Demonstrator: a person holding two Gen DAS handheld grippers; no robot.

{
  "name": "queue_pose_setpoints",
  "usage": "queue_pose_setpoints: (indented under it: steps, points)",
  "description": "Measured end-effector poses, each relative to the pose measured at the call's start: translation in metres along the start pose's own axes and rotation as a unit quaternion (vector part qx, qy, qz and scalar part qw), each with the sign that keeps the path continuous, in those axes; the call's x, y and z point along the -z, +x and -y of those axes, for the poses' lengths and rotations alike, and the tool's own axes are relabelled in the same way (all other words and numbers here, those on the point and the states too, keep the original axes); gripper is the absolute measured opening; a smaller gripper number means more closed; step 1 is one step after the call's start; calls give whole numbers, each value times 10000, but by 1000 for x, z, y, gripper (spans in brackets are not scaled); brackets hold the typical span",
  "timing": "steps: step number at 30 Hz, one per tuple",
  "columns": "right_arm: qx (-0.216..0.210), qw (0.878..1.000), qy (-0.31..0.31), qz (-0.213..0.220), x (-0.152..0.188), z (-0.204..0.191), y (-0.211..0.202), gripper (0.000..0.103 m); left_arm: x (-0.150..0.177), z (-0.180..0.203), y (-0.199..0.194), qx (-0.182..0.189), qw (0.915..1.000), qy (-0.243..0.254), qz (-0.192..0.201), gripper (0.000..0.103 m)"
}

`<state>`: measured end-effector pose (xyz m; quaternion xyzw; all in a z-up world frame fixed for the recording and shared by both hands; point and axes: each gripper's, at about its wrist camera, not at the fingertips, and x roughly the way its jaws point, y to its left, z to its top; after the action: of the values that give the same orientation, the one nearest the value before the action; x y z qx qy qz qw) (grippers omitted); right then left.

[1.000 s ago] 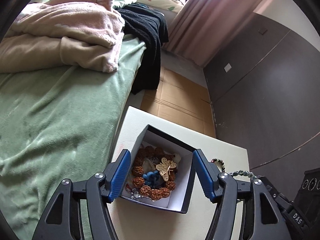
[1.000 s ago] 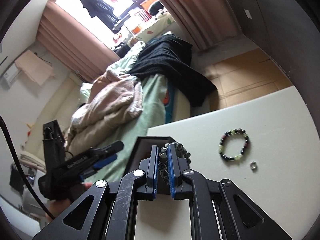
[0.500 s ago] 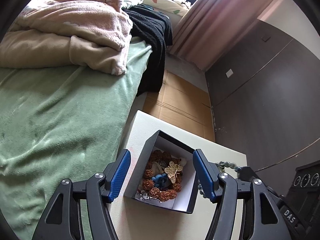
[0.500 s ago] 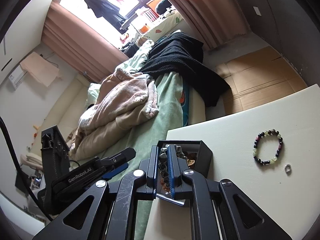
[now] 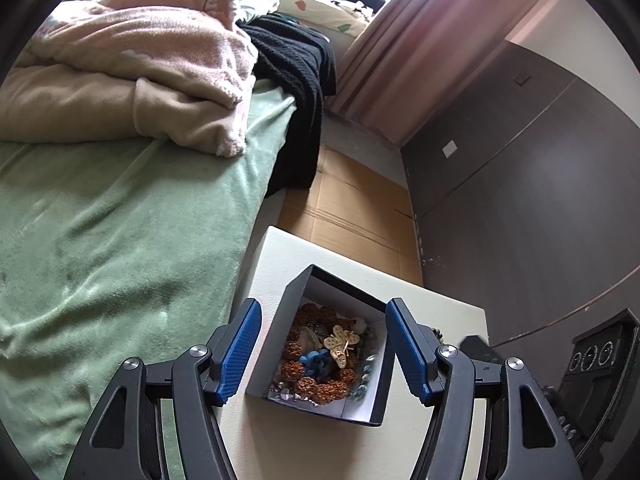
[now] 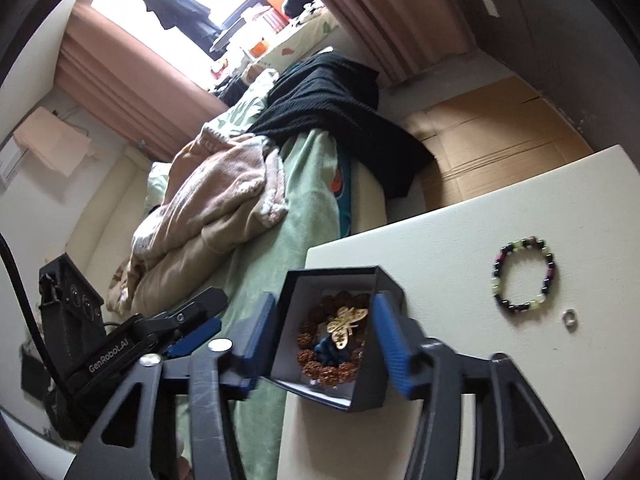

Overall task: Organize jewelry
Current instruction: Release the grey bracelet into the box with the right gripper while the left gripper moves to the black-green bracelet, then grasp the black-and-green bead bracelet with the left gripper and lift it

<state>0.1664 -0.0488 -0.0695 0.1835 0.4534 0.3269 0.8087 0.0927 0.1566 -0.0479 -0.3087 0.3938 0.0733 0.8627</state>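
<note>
right gripper point(image 6: 324, 334) opening over the box point(image 6: 374, 388), nothing left between its jaws; grey bead bracelet point(image 5: 366, 376) dropped inside. left gripper point(image 5: 322, 346) apart, empty. beaded bracelet point(image 6: 522, 276) and ring point(image 6: 569, 319) remaining on table point(image 6: 460, 240).

Left tongs point(image 5: 322, 346): black skeletal arms with triangular cutouts, silver screw heads at the pivots, ribbed blue pads on the inner finger faces. Right tongs point(image 6: 324, 330): same black frame, silver screws, blue ribbed pads. Seen from the right wrist view, the left unit's black body carries white "GenRobot.AI" lettering, and a black cable runs down at far left.
</note>
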Motion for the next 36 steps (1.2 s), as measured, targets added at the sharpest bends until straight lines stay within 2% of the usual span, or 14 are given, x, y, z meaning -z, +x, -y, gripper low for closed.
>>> queue_pose_setpoints:
  steps: [4, 8, 10, 13, 20, 27, 36]
  points:
    - [11, 9999, 126, 68, -4, 13, -17, 59, 3, 10, 3, 26, 9999, 108, -23, 65]
    - [244, 9991, 316, 107, -7, 33, -35, 60, 9, 25, 7, 43, 9995, 311, -73, 65]
    - [367, 9984, 411, 134, -9, 43, -41, 67, 11, 34, 10, 51, 9990, 434, -89, 65]
    - [487, 9967, 605, 238, -10, 60, -55, 71, 15, 48, 12, 59, 9984, 566, -48, 65]
    - [654, 9933, 925, 235, -14, 91, -75, 73, 29, 84, 27, 39, 9950, 986, -162, 65]
    - [884, 9878, 1271, 156, -16, 120, -89, 73, 52, 130, 47, 100, 9845, 1729, -289, 65]
    - [1176, 9811, 1534, -16, -15, 153, -105, 73, 71, 171, 76, 90, 9713, 2325, -492, 65]
